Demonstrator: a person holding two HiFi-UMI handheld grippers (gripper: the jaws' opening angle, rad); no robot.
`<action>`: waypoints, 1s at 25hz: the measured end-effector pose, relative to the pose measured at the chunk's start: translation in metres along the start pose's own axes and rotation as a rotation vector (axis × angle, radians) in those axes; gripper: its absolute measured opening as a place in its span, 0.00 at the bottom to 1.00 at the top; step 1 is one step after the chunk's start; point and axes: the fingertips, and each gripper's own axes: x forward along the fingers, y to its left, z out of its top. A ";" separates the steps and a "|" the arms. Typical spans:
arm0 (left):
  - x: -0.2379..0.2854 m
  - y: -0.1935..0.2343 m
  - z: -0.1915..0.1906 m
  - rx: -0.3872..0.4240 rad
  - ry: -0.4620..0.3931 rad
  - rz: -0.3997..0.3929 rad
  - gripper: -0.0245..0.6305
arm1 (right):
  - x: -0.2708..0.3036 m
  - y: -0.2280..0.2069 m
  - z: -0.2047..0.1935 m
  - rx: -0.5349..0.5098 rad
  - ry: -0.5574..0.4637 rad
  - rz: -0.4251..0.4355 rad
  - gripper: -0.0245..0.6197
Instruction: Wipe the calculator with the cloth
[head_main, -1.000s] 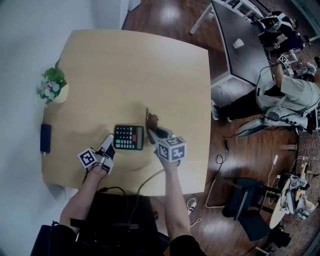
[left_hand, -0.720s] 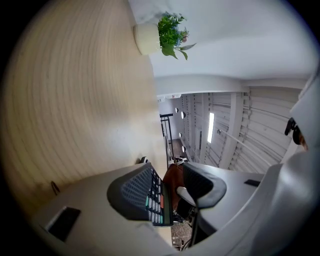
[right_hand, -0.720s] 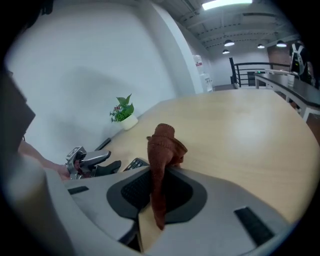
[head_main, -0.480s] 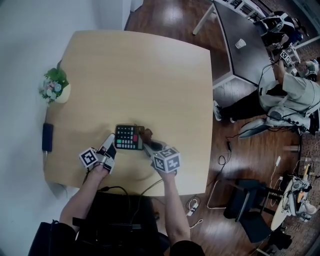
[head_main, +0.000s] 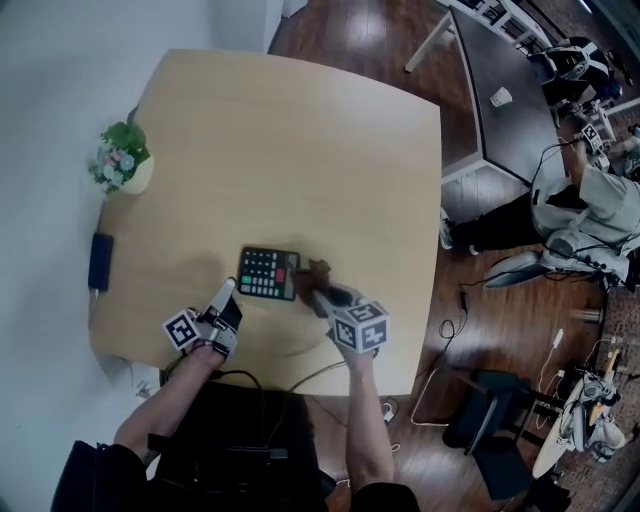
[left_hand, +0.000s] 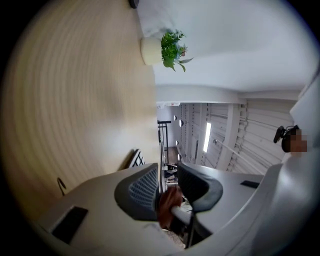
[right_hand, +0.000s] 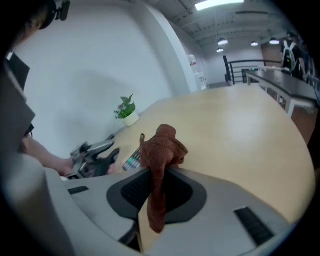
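Pale wooden surface (head_main: 300, 150) with rounded corners, seen from steeply above. Close to its near edge, a little left of the middle: black rectangular calculator (head_main: 268, 273) with pale, green and red keys, lying flat, long side roughly along that edge.

Right gripper (head_main: 320, 287) tilted down at the calculator's right end, jaws pinching a crumpled rust-brown cloth (head_main: 318, 270). Bunched up above the jaws, with one tail hanging down between them. Right at the calculator's right end, touching or just off it, hard to tell.

Left gripper (head_main: 227, 292) just off the calculator's left end, apart from it, pointing level across the wood. Jaws just been closing, now down to a narrow slit and gripping nothing, with only the far cloth showing through the gap.

Along the left edge: leafy green plant (head_main: 122, 160) with small flowers in a round white pot, about midway. Flat dark rectangular slab (head_main: 100, 261) right at that edge, nearer the near left corner.

Wide stretch of open wood from the calculator to the far edge and the far right corner. Only a narrow strip between the calculator and the near edge, taken up by both grippers.

Past the right edge: dark wooden floor (head_main: 480, 290) with loose cables, a dark chair (head_main: 490, 420), and a seated person (head_main: 590, 205) well apart.
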 end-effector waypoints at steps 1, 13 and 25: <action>-0.002 -0.002 -0.011 -0.022 0.002 -0.008 0.23 | 0.010 -0.015 0.025 -0.031 -0.020 -0.011 0.13; 0.001 0.033 -0.018 -0.050 -0.172 0.125 0.29 | 0.102 -0.012 0.044 -0.050 0.189 0.204 0.13; 0.033 0.050 0.059 0.124 0.002 0.189 0.30 | 0.061 0.033 -0.041 0.608 -0.157 0.038 0.13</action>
